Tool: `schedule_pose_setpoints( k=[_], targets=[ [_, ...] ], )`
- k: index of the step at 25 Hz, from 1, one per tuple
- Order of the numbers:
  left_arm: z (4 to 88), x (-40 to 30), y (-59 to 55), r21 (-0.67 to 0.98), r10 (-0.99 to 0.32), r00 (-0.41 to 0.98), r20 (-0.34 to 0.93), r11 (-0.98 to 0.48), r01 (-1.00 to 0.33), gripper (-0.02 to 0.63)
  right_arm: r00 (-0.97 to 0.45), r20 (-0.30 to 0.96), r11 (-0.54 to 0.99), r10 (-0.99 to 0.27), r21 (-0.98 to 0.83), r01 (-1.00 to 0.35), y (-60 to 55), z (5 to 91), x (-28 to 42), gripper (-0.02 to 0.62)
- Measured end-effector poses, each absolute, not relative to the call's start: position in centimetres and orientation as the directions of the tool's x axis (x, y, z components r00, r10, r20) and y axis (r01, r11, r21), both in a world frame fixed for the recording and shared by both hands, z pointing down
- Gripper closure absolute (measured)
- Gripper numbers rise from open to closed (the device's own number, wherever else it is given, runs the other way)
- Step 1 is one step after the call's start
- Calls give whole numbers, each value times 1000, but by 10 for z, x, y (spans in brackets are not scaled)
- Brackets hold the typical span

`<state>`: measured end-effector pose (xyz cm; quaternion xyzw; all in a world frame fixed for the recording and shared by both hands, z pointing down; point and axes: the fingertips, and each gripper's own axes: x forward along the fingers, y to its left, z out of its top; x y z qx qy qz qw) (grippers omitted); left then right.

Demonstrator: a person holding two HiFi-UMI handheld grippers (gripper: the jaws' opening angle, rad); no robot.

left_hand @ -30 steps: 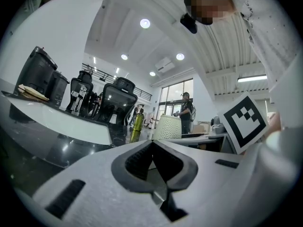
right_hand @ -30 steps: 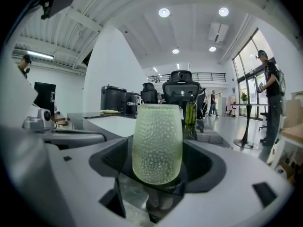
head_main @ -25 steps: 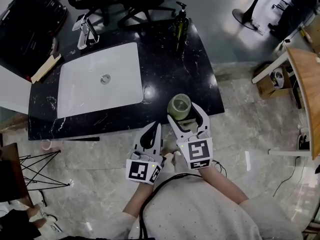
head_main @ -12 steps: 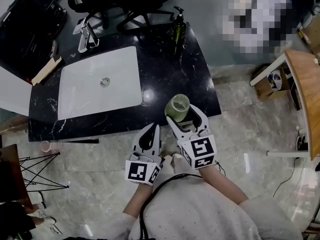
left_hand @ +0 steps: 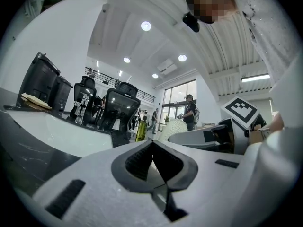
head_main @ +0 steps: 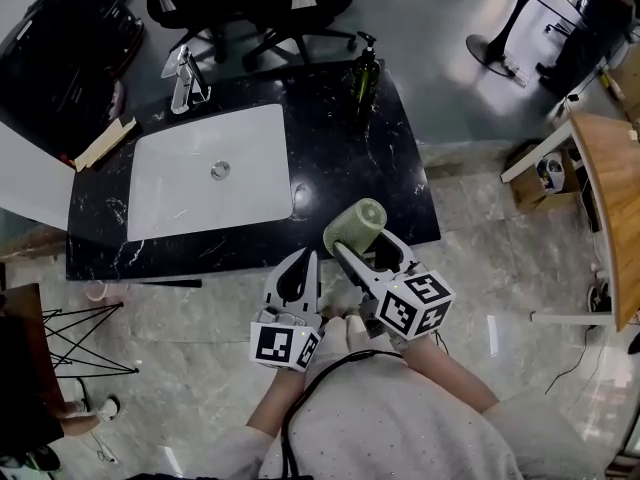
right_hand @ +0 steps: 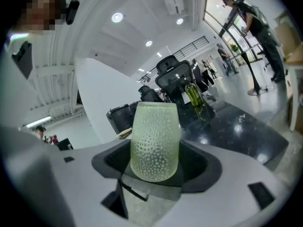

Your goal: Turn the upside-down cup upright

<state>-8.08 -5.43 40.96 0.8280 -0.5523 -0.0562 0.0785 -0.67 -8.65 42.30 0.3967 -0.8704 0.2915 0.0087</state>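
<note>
- Right gripper (head_main: 372, 255): jaws wide apart, clamped on the pale green dimpled plastic cup (head_main: 356, 224), held tilted over the black marble counter's (head_main: 340, 158) near edge, at 5 o'clock from the white rectangular sink (head_main: 210, 173)
- Left gripper (head_main: 303, 263): jaws pressed together, nothing between them, at 8 o'clock from the cup
</note>
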Motion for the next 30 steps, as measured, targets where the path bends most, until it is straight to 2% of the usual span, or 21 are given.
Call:
schedule_pose_setpoints(
  k=[4, 7, 10, 13, 17, 22, 30],
  targets=[
    [401, -87, -54, 186, -932, 364, -8, -358, -915, 598, -722, 213, 441, -658, -668, -599, -86, 419, -7, 279],
    [396, -94, -54, 184, -938, 346, -6, -341, -922, 598, -757, 165, 353, -633, -808, -471, -84, 415, -11, 279],
    [397, -98, -53, 189, -942, 335, 0, -328, -925, 598, -801, 83, 260, -592, -922, -288, -80, 414, -21, 279],
    [399, -100, -50, 189, -944, 330, 10, -322, -928, 598, -817, -9, 64, -577, -997, -34, -74, 424, -29, 279],
    [398, -103, -50, 185, -945, 326, 14, -318, -930, 598, -787, -124, -135, -605, -958, 254, -71, 427, -36, 279],
    [402, -107, -50, 185, -946, 322, 27, -311, -932, 598, -730, -207, -254, -652, -847, 468, -71, 431, -37, 279],
    [407, -105, -52, 177, -944, 325, 55, -312, -934, 598, -597, -360, -340, -717, -567, 750, -78, 429, -34, 278]
  ],
)
